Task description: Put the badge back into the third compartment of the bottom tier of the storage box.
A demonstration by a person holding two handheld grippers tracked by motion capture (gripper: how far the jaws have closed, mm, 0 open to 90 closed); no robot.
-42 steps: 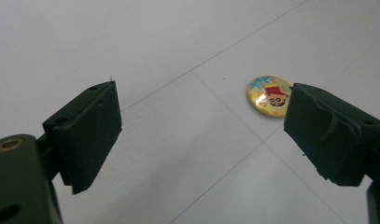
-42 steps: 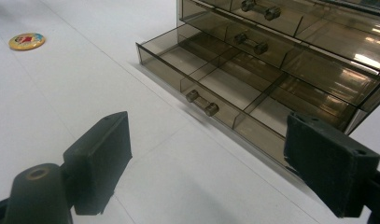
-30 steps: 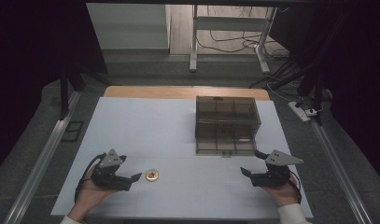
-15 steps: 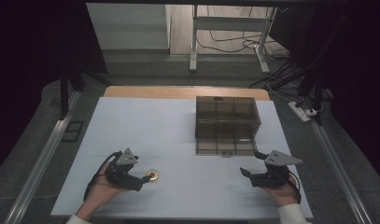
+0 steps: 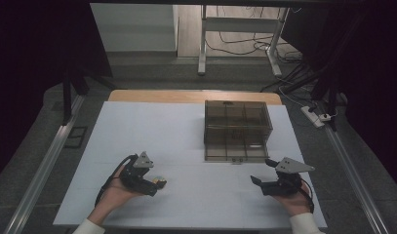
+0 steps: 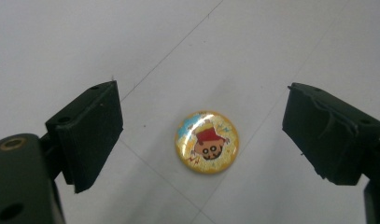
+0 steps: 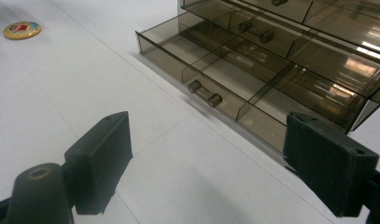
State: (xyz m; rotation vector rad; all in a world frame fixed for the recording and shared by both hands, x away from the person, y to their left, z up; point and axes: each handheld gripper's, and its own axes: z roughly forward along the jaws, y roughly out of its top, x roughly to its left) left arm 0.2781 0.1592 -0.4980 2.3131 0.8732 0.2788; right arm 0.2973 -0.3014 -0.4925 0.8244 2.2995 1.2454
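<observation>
A small round yellow badge (image 6: pixel 207 141) with a cartoon face lies flat on the white table. My left gripper (image 6: pixel 208 133) is open, one jaw on each side of the badge and neither touching it. In the high view the left gripper (image 5: pixel 156 184) sits at the front left with the badge (image 5: pixel 160 181) at its tips. A smoky clear drawer box (image 5: pixel 237 122) stands at the middle right, its bottom drawer (image 7: pixel 211 70) pulled out and bare inside. My right gripper (image 5: pixel 262 171) rests open just in front of that drawer, holding nothing; the right gripper view also catches the badge (image 7: pixel 22 30) far off.
The white table top (image 5: pixel 152 131) ends in a wooden strip (image 5: pixel 186 96) at the back. A metal rail (image 5: pixel 45 165) runs along the left side, and a power strip (image 5: pixel 317 117) with cables lies on the floor at the right.
My left gripper has moved right across the table to the badge, and its jaws now straddle it. The right gripper has stayed where it was.
</observation>
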